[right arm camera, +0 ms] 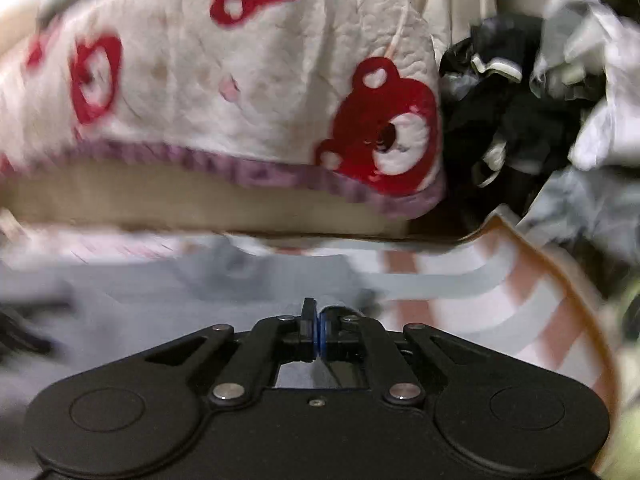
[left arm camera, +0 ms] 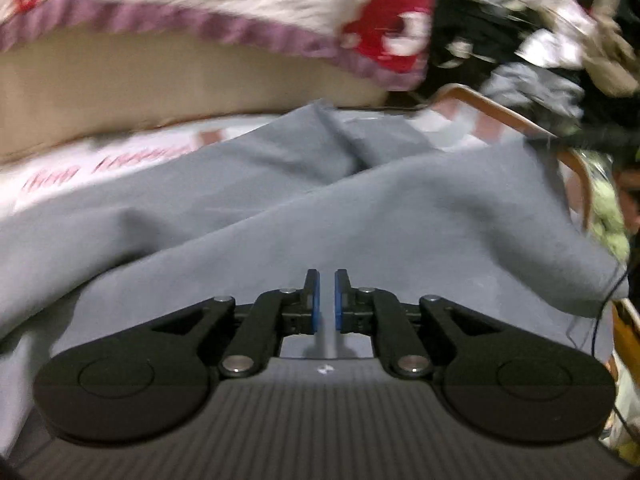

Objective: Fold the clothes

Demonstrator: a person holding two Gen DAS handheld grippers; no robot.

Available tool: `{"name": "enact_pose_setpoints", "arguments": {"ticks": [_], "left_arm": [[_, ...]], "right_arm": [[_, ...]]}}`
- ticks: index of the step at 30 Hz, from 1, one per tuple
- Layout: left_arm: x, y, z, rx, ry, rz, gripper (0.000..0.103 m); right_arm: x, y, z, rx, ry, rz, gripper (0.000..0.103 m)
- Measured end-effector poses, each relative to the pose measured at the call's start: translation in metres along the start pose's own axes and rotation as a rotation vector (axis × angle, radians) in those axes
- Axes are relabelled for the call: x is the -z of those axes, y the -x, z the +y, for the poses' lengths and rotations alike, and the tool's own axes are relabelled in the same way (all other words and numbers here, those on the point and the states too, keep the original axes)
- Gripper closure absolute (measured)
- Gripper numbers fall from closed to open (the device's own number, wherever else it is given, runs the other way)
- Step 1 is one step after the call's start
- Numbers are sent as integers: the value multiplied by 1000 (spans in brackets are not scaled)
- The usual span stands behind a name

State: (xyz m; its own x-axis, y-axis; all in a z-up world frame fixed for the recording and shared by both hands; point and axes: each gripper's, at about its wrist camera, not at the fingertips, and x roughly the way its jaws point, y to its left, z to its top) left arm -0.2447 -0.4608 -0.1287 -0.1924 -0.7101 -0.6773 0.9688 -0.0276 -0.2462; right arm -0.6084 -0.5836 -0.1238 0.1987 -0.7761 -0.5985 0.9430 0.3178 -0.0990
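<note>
A grey garment (left arm camera: 280, 208) lies rumpled over a pink-and-white striped mat (left arm camera: 486, 122), with creases running across it. My left gripper (left arm camera: 327, 280) hangs low over its near part. Its blue pads (left arm camera: 316, 300) stand a narrow gap apart, and a thin ridge of the grey cloth runs between them without being visibly pressed. In the right wrist view the same garment (right arm camera: 140, 292) is blurred at the left. My right gripper (right arm camera: 319, 312) has its pads together on a pinch of that cloth, which shows through the opening behind the jaws.
A white quilt with red bears and a purple hem (right arm camera: 240, 80) hangs over a beige edge (right arm camera: 200, 200) just beyond the garment. At the right lies a heap of black, white and grey clothes (right arm camera: 520, 120). The mat's orange border (right arm camera: 560, 276) curves around the right side.
</note>
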Motion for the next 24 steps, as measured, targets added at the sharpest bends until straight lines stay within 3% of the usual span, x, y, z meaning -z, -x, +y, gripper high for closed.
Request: {"name": "enact_pose_setpoints", "arguments": {"ticks": [1,3,5,6,8,10,15,18,21,24], "left_arm": [[2,4,11,-23,32,10,96],[12,13,31,-79,69,43,92],[22,21,49,-122,93,78,88],[27,25,57,-136,100,91,85],[34,29,69,-161,117,111,81],[41,30,77,-181,137,121,79],[50,22,83,-213,157,154,76],[49,21,78,-279,125,185,75],[45,45,86,-335,134,137,71],[39,77,112,-435,203,31,63]], "right_arm": [[6,-20,-5,27,14,54,100],[18,-54,-13,83,35,161,77],[29,-60,-18,101,-9,203,75],[34,-57,-21,67,-56,208,61],[43,-49,-28,-26,-155,215,48],[54,-40,-30,-87,-209,244,48],[94,-19,-22,-99,-303,303,39],[105,-18,-1,-72,-211,315,39],[111,-17,18,-53,-126,313,39],[98,-9,29,-105,-139,260,39]]}}
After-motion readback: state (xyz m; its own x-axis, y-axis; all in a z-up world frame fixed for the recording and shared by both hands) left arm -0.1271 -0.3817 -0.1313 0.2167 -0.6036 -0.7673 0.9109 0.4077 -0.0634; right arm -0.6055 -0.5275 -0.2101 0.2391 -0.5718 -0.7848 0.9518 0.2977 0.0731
